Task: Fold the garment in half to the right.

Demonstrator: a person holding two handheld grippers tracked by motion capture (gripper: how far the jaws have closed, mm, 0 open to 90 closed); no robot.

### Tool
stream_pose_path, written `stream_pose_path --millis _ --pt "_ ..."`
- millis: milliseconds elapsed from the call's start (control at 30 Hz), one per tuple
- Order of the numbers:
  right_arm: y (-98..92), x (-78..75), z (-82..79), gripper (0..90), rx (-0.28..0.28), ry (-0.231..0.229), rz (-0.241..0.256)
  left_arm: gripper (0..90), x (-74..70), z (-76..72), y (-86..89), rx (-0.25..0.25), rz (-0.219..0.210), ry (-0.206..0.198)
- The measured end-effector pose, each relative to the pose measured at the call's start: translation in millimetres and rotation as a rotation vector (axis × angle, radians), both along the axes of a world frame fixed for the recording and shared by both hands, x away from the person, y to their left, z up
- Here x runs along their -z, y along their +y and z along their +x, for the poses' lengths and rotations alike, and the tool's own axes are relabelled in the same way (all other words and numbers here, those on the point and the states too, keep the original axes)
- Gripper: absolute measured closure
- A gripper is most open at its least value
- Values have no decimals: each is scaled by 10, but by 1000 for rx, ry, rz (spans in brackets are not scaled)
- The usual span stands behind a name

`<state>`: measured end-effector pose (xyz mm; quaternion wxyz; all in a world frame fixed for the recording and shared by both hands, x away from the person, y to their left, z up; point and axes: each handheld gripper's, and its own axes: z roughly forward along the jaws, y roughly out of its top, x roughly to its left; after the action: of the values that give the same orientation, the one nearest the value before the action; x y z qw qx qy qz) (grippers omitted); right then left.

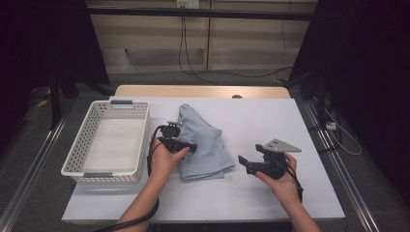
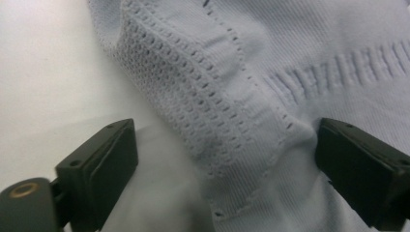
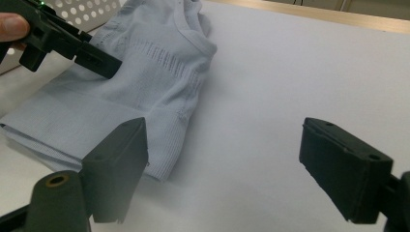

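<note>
A folded pale blue knit garment [image 1: 200,145] lies mid-table on the white sheet. My left gripper [image 1: 192,147] rests at its left edge, jaws open and straddling a patterned fold of the garment [image 2: 232,121] without pinching it. The left gripper [image 3: 104,65] also appears in the right gripper view, over the cloth [image 3: 140,72]. My right gripper [image 1: 243,162] hovers to the right of the garment, wide open, with bare table between its jaws [image 3: 222,164].
A white perforated plastic basket [image 1: 80,154] stands at the left of the table. The wooden table edge [image 1: 203,91] runs along the back. Bare white surface [image 1: 270,121] spreads right of the garment. Cables hang on the far wall.
</note>
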<state>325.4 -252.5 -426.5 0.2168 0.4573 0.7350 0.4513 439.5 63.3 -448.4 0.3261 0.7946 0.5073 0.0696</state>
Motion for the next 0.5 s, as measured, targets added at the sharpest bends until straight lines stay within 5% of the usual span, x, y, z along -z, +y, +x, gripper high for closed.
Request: stream_pose_path --millis 200,267,333,500 --pt "8 -1 -3 178 -4 -1 -2 148 16 -52 -16 -18 10 -26" --pt "10 -3 -3 178 -4 -1 -2 246 -12 -80 -22 0 -9 -10" --pt "11 -1 -2 177 -3 0 -3 453 -23 -99 -42 19 -42 14" --pt "13 7 -6 174 -9 -2 -2 508 -39 -79 -39 39 -33 30"
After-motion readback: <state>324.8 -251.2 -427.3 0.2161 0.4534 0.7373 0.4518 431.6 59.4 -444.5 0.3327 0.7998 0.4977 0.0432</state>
